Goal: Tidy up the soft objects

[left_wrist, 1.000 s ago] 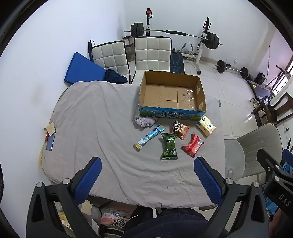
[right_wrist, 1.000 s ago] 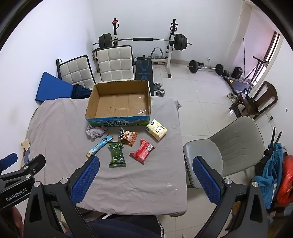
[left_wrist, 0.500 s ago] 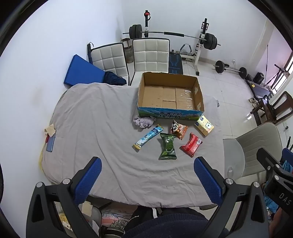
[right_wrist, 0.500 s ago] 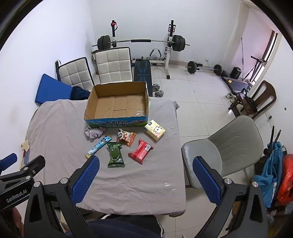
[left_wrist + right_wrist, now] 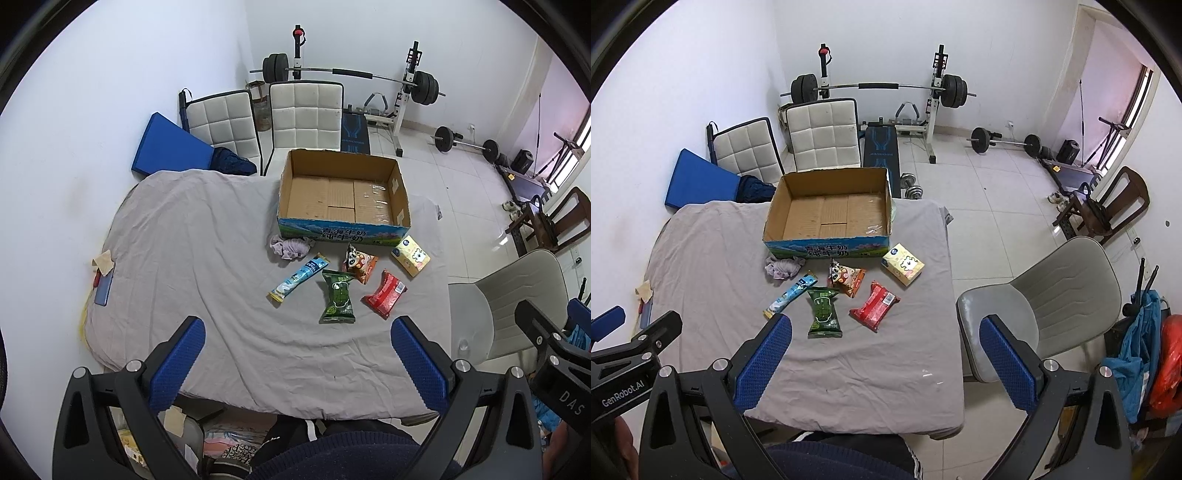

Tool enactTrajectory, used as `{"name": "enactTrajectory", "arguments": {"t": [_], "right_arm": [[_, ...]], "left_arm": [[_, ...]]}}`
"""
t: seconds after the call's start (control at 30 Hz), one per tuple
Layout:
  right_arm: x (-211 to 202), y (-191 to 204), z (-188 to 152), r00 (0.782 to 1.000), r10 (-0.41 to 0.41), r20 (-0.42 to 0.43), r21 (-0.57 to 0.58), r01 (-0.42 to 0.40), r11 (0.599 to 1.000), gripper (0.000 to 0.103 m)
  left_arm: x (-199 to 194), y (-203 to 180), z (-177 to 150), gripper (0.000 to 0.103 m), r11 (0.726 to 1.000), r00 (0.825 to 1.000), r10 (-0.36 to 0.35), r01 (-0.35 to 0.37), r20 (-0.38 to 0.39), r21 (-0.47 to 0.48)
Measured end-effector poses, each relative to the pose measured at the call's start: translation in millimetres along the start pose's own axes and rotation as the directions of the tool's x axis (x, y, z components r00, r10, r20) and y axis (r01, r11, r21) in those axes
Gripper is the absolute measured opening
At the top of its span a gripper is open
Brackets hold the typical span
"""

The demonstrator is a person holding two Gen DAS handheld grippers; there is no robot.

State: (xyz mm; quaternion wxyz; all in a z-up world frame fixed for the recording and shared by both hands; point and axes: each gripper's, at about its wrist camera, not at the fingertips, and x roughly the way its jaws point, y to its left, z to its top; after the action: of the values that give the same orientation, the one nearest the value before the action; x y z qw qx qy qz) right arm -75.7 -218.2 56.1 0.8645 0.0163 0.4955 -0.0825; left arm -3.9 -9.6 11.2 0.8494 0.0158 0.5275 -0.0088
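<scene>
Left gripper (image 5: 295, 360): jaws spread wide with nothing between them, held high above the near edge of the counter (image 5: 192, 236), probably so the whole layout stays in sight before a first pick.
Right gripper (image 5: 882, 354): also wide apart and holding nothing, hanging over the near right part of the cloth.
Box (image 5: 343, 197): open, bare inside, at the far edge; likely the place the items are meant to go.
Cloth rag (image 5: 290, 248): crumpled, touching the front wall of the box.
Blue stick packet (image 5: 299, 277): lies slanted just in front of the rag.
Green packet (image 5: 338, 301): nearest the grippers, so a likely first pick.
Panda snack bag (image 5: 358, 263): just beyond the green one.
Red packet (image 5: 384, 299): to the right of the green.
Yellow tissue pack (image 5: 410, 256): near the box's right corner.
Progress: nothing boxed yet.
</scene>
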Motion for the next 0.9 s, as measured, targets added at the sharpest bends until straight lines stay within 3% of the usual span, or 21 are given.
{"name": "enactTrajectory", "arguments": {"t": [0.9], "right_arm": [[-3, 0, -5, 1.0, -0.001, 0.01, -0.004, 0.001, 1.0, 0.103]], "left_arm": [[-7, 10, -6, 0.103, 1.0, 1.0, 0.006, -0.006, 0.028, -0.012]]}}
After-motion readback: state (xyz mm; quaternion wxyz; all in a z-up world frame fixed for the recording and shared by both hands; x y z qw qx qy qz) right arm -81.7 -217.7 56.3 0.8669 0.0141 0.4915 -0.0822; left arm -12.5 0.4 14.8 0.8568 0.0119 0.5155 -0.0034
